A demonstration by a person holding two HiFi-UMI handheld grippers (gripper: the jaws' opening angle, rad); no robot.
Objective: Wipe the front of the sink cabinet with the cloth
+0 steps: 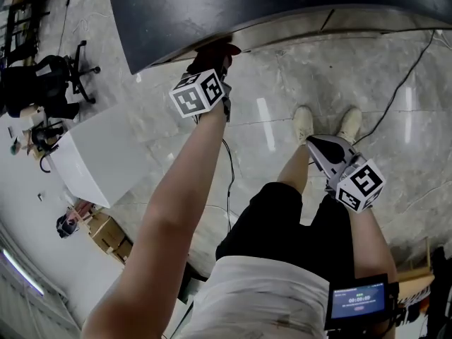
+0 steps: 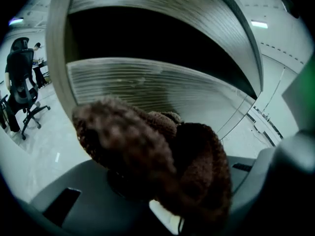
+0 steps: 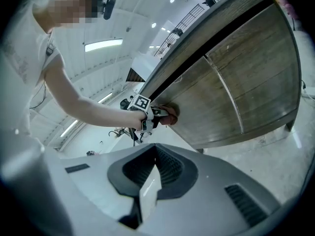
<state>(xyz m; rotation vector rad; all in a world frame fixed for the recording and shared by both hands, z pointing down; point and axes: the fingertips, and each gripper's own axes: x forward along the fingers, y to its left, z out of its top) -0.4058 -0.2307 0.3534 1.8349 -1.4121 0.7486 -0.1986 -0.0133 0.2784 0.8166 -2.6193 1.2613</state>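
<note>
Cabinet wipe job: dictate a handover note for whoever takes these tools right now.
Left tool: shut on the brown cloth, pressing it against the cabinet front, high up near its left end, just under the dark gap.
Right tool: shut, empty, hanging low by the person's legs, clear of the cabinet.
Done: cannot tell how much has been wiped; no marks show.
Left: probably work the cloth rightward across the door panels and down to the bottom edge.

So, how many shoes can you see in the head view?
2. The left shoe and the right shoe stand side by side, toes towards the cabinet. None seems hidden.
</note>
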